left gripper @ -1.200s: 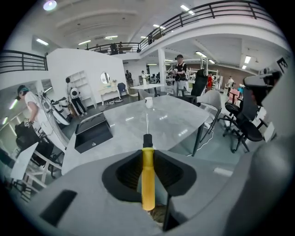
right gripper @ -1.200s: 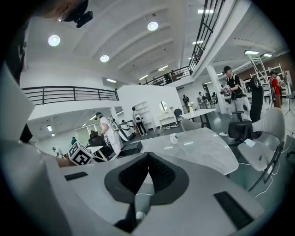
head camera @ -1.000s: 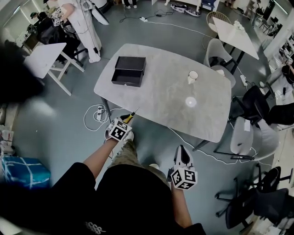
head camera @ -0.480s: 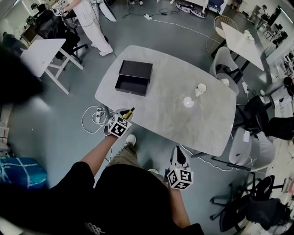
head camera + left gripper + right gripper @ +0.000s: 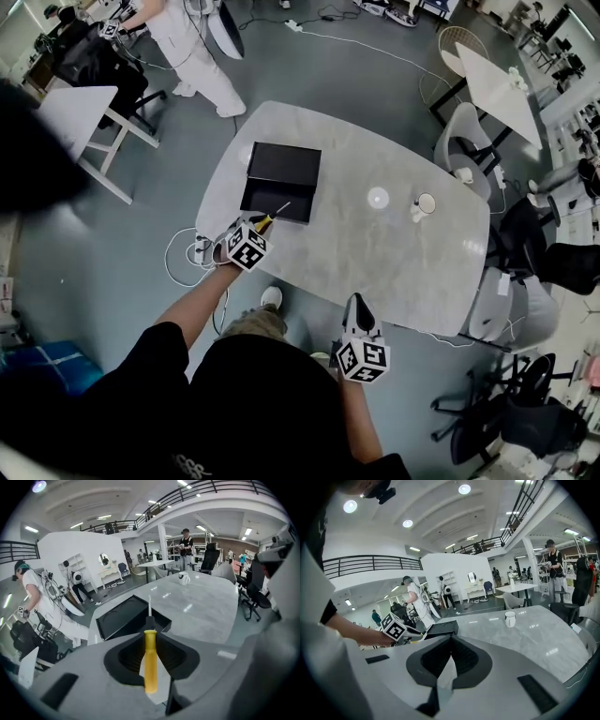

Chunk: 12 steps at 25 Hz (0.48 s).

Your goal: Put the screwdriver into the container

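Tabletop (image 5: 394, 267): closer than a second ago, the person now at its near-left edge. Black container (image 5: 281, 173): open, screwdriver not yet in.

Left tongs (image 5: 262, 226): clamped on the screwdriver (image 5: 150, 660) by its yellow handle. The tip now reaches the container's near rim, where earlier it was short of the tabletop.

Right tongs (image 5: 450, 641): pressed together, empty, off the tabletop.

Left to do: lower and release.
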### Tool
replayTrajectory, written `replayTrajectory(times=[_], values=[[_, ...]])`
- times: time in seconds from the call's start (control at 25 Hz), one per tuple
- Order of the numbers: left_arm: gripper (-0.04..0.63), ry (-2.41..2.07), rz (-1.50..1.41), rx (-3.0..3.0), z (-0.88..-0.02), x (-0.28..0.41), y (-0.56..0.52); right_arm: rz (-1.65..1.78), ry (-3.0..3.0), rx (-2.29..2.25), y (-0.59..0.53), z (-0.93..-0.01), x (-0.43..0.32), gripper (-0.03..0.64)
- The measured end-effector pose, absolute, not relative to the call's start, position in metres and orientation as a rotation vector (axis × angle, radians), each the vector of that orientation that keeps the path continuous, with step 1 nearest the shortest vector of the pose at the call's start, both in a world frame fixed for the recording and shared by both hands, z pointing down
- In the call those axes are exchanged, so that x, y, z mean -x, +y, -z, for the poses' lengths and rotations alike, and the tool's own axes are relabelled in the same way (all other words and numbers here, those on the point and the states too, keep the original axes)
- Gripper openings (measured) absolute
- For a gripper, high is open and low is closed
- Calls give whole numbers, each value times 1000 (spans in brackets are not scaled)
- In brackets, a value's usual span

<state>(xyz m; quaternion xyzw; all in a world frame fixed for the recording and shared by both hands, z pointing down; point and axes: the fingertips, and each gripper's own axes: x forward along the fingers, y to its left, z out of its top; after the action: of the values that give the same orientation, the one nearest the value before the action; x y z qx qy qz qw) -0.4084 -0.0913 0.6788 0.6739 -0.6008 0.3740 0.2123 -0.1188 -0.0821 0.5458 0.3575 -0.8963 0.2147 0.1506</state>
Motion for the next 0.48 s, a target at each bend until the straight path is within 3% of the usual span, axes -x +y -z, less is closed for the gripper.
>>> replayTrajectory(times=[0.48], values=[[86, -1458, -1161, -1984, -733, 475, -147, -591, -2528, -1063, -92, -545, 228, 11]])
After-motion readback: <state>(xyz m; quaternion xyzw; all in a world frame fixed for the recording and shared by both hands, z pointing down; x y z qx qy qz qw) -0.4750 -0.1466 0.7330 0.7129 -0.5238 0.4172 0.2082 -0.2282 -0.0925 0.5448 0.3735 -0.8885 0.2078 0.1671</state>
